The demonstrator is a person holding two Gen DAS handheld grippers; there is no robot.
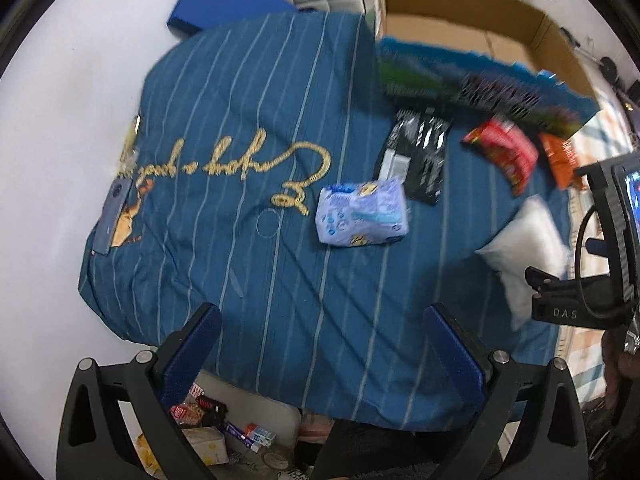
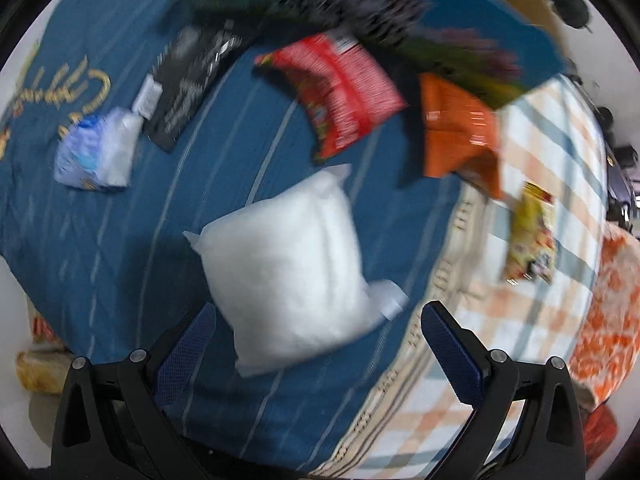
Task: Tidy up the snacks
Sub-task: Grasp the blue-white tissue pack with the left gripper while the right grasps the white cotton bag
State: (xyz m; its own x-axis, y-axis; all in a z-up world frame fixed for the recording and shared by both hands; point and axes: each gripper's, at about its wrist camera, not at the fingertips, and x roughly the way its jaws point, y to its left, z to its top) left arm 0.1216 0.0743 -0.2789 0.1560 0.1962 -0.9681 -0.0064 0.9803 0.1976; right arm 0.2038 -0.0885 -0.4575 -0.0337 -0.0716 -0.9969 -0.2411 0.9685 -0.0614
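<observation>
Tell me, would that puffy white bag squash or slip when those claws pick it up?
The white bag looks puffed like a pillow, so it probably yields and is light for its size. Its smooth film may slip between the right gripper pads.

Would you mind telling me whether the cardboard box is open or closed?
Open. In the left wrist view the cardboard box shows its bare brown inside walls with no lid or flaps over the top.

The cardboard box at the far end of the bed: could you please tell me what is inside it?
The cardboard box is open on top; only bare brown inner walls show. Its floor is hidden behind the blue printed front panel.
</observation>
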